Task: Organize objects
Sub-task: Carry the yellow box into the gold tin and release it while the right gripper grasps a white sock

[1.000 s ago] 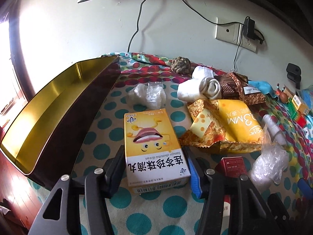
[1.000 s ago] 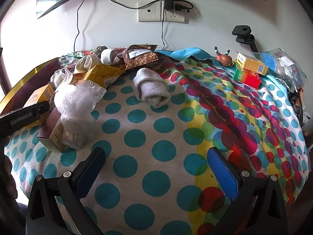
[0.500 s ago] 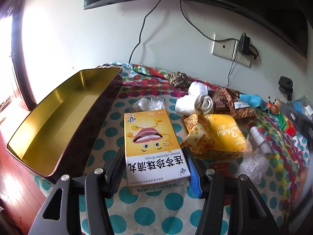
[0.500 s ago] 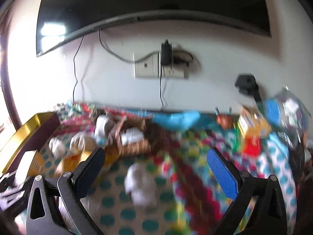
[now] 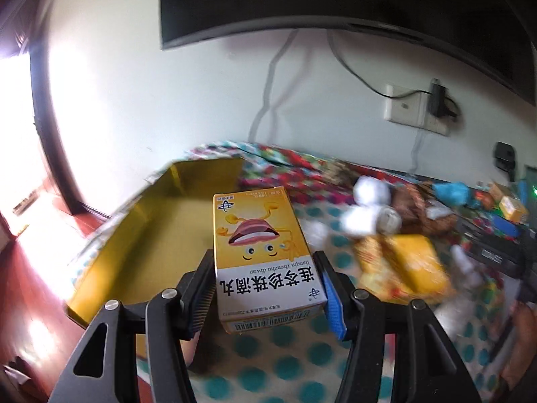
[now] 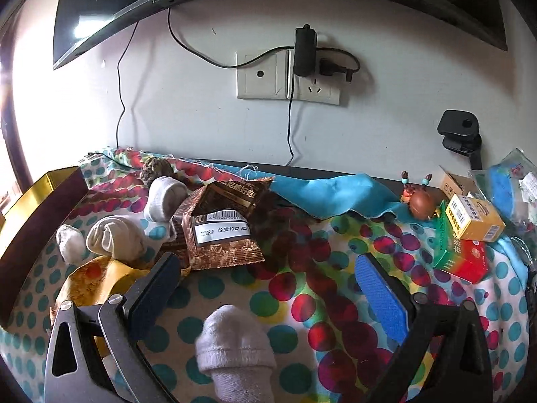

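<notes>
The left gripper (image 5: 266, 283) clamps a yellow medicine box (image 5: 261, 252) by its two long sides, both pads pressed flat against the cardboard. The box lies face up between the fingers, its long axis running straight away from the camera along them; the barcode end faces the camera and the far end points toward the wall. It hangs clear above the spotted cloth (image 5: 285, 339), with its far end over the near right rim of the gold tray (image 5: 147, 235). The tray sits at the left edge of the table, its long side running toward the wall; the part of its yellow floor in view holds nothing.

The right gripper (image 6: 268, 288) stands wide open with nothing between its blue pads. A rolled grey sock (image 6: 235, 349) lies on the cloth just below the gap. Beyond it lie a brown foil packet (image 6: 225, 228) and two more rolled socks (image 6: 114, 238).
</notes>
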Motion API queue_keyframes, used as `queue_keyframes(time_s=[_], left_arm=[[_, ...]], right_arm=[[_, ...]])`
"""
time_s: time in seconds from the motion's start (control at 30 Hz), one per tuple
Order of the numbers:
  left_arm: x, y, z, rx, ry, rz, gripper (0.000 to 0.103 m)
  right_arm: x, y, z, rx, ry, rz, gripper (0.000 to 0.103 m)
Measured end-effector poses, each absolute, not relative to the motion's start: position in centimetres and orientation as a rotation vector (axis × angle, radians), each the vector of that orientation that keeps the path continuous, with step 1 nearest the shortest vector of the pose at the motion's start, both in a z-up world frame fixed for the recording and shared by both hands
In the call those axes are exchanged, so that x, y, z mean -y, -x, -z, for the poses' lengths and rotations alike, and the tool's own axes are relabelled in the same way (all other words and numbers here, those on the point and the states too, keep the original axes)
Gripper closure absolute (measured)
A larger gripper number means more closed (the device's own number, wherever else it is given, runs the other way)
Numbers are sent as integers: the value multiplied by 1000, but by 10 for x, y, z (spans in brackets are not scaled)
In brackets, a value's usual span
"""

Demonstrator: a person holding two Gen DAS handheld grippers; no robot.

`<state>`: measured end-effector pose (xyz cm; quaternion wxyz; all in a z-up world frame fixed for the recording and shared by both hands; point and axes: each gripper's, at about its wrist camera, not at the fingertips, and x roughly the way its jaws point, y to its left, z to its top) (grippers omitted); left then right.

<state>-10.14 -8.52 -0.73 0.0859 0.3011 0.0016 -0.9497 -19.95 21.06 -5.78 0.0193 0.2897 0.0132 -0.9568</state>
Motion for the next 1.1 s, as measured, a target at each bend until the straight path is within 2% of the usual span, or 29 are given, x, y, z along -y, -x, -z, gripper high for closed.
queue_keyframes(time_s=[0.2, 0.4, 0.6, 0.83, 0.93, 1.0, 1.03, 1.1], left_arm=[[151, 125, 3, -41, -947, 2675, 46], [183, 139, 20, -59, -1063, 2597, 46], [195, 144, 40, -145, -1177, 2546, 46], [199, 150, 55, -142, -1243, 2519, 45], [206, 153, 59, -229, -1262, 2506, 44], [211, 156, 62, -279, -1283, 2505, 35], [212, 156, 60, -276, -1275, 2504, 23], [213, 148, 48, -279, -1204, 2556, 21]], right_arm=[[-211, 207, 54, -49, -930, 2982, 0], [-198, 213, 56, -163, -974, 2957, 0], [-187, 216, 61, -252, -1010, 2950, 0], [-176, 222, 69, -340, -1074, 2909, 0], [-175, 229, 75, -330, -1144, 2862, 0], [-176, 231, 77, -308, -1162, 2841, 0], [-177, 231, 77, -302, -1165, 2838, 0], [-176, 230, 77, -312, -1164, 2845, 0]])
